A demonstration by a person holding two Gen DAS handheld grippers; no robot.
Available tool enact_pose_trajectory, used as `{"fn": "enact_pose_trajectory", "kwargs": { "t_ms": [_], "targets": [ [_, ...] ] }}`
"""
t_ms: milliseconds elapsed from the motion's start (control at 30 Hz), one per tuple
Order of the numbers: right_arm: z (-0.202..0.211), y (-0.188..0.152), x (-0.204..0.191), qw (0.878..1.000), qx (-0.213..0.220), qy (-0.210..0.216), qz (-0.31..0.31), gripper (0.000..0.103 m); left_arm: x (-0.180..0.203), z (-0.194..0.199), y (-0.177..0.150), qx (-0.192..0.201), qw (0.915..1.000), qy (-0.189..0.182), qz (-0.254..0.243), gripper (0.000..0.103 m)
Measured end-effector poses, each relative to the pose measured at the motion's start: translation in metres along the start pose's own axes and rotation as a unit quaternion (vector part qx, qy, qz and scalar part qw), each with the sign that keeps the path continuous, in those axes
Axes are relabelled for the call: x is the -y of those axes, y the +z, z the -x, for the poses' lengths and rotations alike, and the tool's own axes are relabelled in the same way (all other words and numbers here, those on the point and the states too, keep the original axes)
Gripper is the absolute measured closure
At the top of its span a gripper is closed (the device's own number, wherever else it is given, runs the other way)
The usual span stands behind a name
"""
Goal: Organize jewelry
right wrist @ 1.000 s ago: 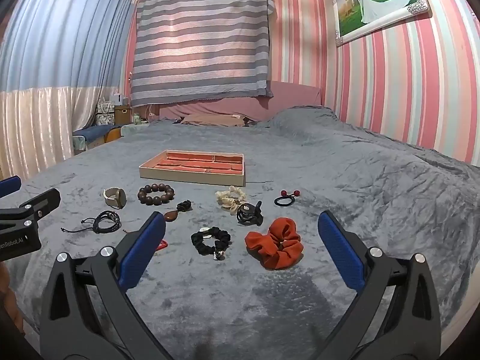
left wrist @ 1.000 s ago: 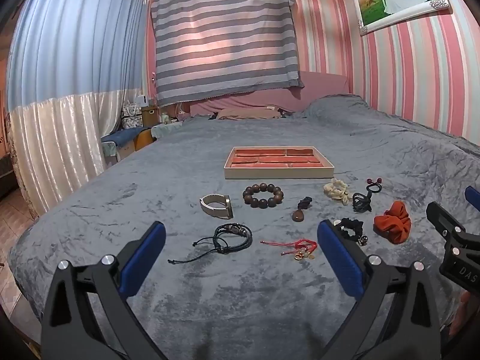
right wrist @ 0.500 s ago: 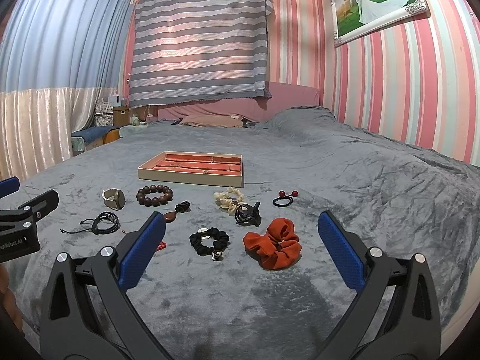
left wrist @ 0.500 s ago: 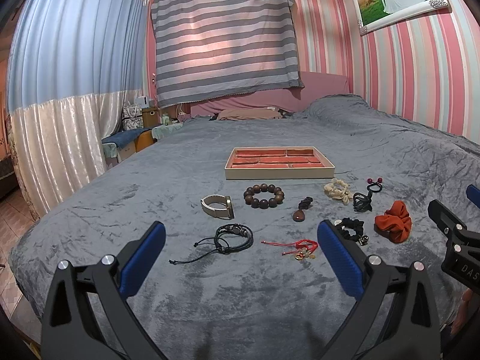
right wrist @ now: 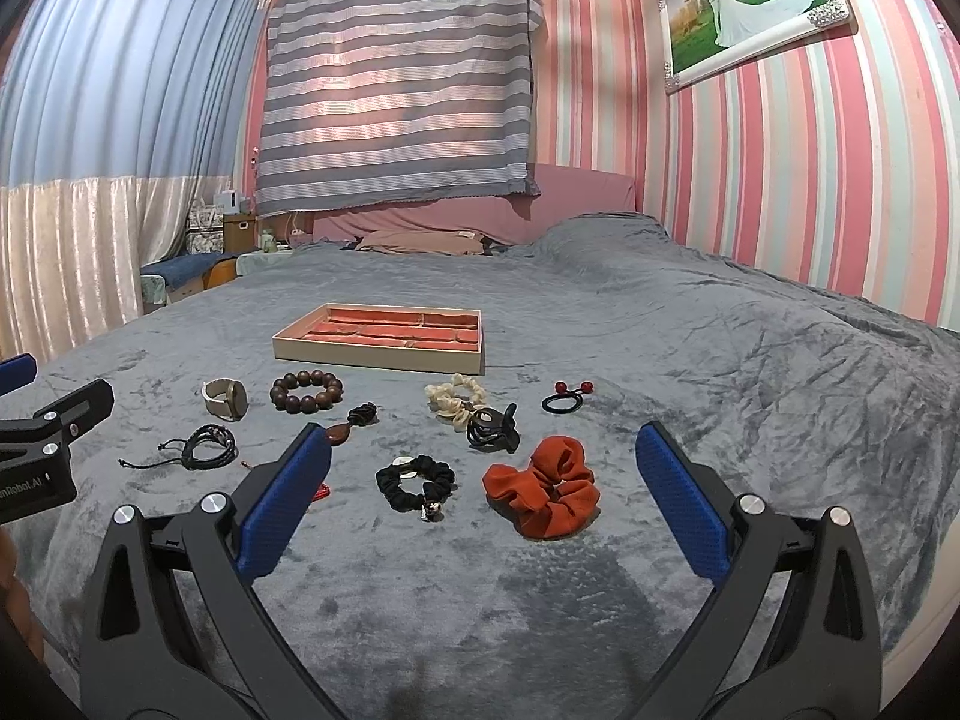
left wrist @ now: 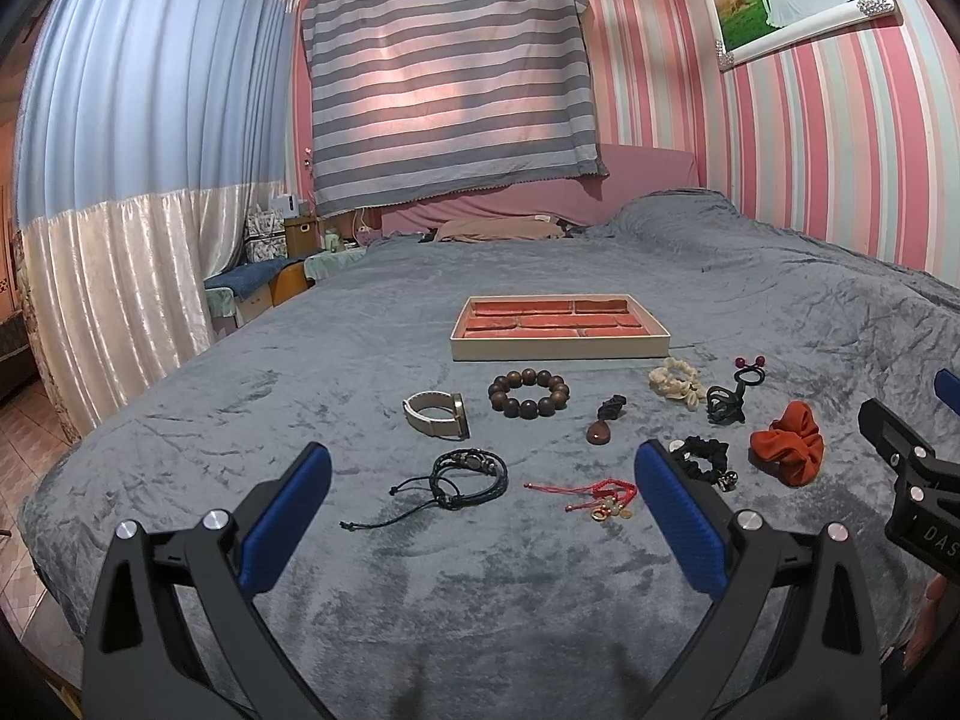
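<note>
Both grippers empty, jaws wide apart, hovering over bed. Jewelry loose on blanket, tray [left wrist: 558, 350] empty at far side. Right gripper [right wrist: 480, 492] nearest orange scrunchie [right wrist: 543, 495]; left gripper [left wrist: 480, 498] nearest black cord bracelet [left wrist: 468, 478].

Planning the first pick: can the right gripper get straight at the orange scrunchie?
Probably yes. The right gripper is open, and the orange scrunchie lies just ahead between its fingers on the blanket, apart from the black scrunchie.

Pink striped walls [right wrist: 780, 192], grey blanket on bed [right wrist: 690, 324], striped cloth [left wrist: 447, 78] backlit over window, blue curtain [left wrist: 138, 84] left, framed photo [right wrist: 753, 18] right.
</note>
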State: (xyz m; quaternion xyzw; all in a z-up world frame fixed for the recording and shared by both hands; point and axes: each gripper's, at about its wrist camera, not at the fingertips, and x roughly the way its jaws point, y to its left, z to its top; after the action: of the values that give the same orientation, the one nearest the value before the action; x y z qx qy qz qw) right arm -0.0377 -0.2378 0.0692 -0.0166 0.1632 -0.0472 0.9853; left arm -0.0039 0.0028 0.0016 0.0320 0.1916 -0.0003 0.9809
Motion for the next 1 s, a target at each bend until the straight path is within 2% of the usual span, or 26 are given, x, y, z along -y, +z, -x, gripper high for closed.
{"fn": "enact_pose_trajectory", "kwargs": {
  "t_ms": [1000],
  "targets": [
    [-0.0006,-0.0013,0.0033,1.0,-0.001,-0.002,-0.002,0.004,0.0005,-0.0003,0.0028,0.004,1.0,0.0,-0.002,0.004]
  ]
}}
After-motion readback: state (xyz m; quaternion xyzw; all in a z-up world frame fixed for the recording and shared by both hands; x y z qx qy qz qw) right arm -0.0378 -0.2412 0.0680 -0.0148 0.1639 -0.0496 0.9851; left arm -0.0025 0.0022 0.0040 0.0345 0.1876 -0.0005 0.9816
